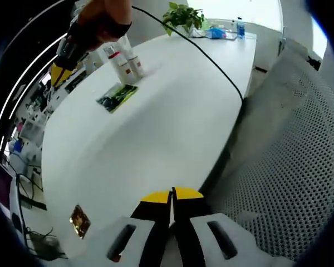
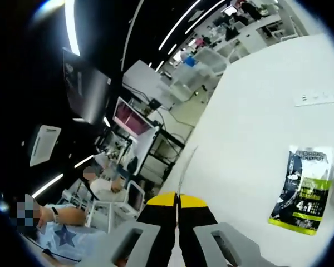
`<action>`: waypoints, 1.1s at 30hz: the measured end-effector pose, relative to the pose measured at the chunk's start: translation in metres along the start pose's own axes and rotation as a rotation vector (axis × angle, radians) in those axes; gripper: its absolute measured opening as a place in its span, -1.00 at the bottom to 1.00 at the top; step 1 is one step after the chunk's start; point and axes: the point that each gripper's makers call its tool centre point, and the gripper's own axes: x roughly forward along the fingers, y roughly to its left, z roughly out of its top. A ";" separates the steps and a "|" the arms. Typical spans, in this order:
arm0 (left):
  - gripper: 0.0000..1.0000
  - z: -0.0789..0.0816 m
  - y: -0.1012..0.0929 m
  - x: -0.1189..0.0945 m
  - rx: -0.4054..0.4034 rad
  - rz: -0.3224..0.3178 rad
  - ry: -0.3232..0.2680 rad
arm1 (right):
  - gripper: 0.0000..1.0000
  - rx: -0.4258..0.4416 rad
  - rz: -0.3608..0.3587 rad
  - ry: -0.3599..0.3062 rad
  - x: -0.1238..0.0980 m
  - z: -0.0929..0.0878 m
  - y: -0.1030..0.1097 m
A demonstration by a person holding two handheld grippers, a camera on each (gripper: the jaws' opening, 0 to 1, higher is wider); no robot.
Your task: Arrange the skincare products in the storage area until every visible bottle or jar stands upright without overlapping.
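Both grippers closed on nothing: left gripper [image 1: 171, 196] idles at the near edge of the white table [image 1: 156, 128], right gripper [image 2: 178, 199] beside the flat skincare sachet [image 2: 304, 189]. White bottles [image 1: 125, 64] stand clustered touching at the far side under the other gripper [image 1: 72, 44]; risk is it clipping one and toppling the rest, or its cable [image 1: 200, 50] sweeping them.

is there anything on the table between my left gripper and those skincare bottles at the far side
Mostly bare white table lies between the shut left gripper and the bottles. Only a flat dark and green sachet lies on the table just in front of them. A black cable runs across the table to the right of that line. The right gripper is already at the bottles.
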 end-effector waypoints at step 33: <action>-0.99 -0.007 -0.003 0.003 -0.013 -0.023 0.034 | -1.00 0.065 -0.073 0.139 0.035 -0.024 -0.069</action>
